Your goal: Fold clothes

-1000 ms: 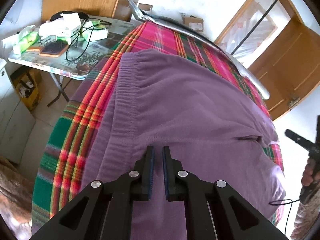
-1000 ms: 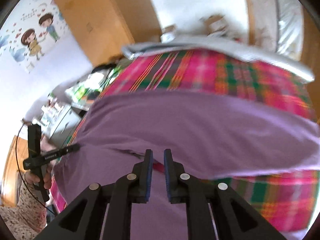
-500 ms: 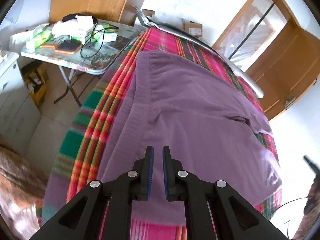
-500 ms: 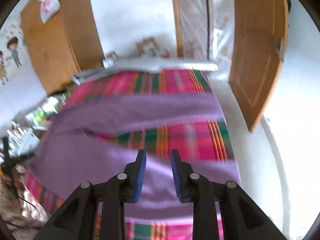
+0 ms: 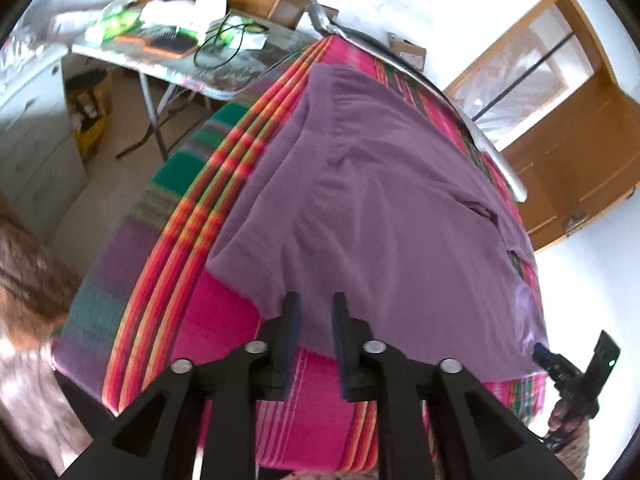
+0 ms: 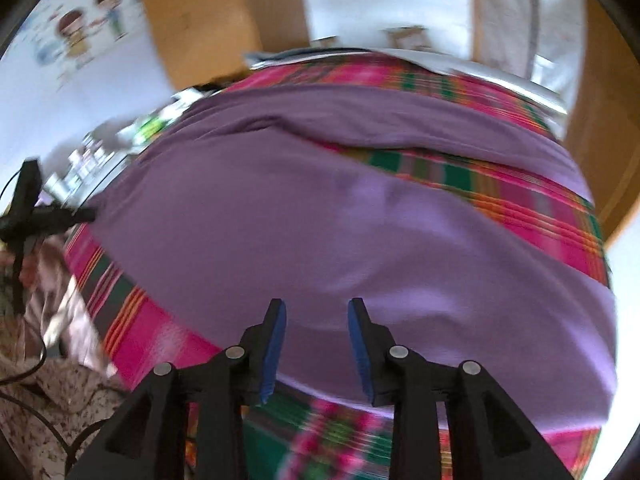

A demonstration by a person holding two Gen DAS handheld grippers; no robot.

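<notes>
Purple trousers (image 5: 380, 200) lie spread flat on a pink, green and orange plaid blanket (image 5: 224, 320) over a bed. Their elastic waistband is at the far end in the left wrist view. My left gripper (image 5: 314, 308) is open and empty, above the near hem of the trousers. In the right wrist view the trousers (image 6: 280, 208) show two legs with a strip of blanket (image 6: 500, 196) between them. My right gripper (image 6: 316, 312) is open and empty above the near leg. The other gripper (image 6: 36, 216) shows at the left edge.
A folding table (image 5: 180, 56) with a hairbrush, cables and boxes stands to the left of the bed. White drawers (image 5: 28, 128) stand at far left. A wooden door (image 5: 580, 160) is at right. The right gripper (image 5: 576, 368) shows at lower right of the left wrist view.
Both grippers have pulled back toward the near edge of the bed and both have opened wider. The trousers now lie flat, released.
</notes>
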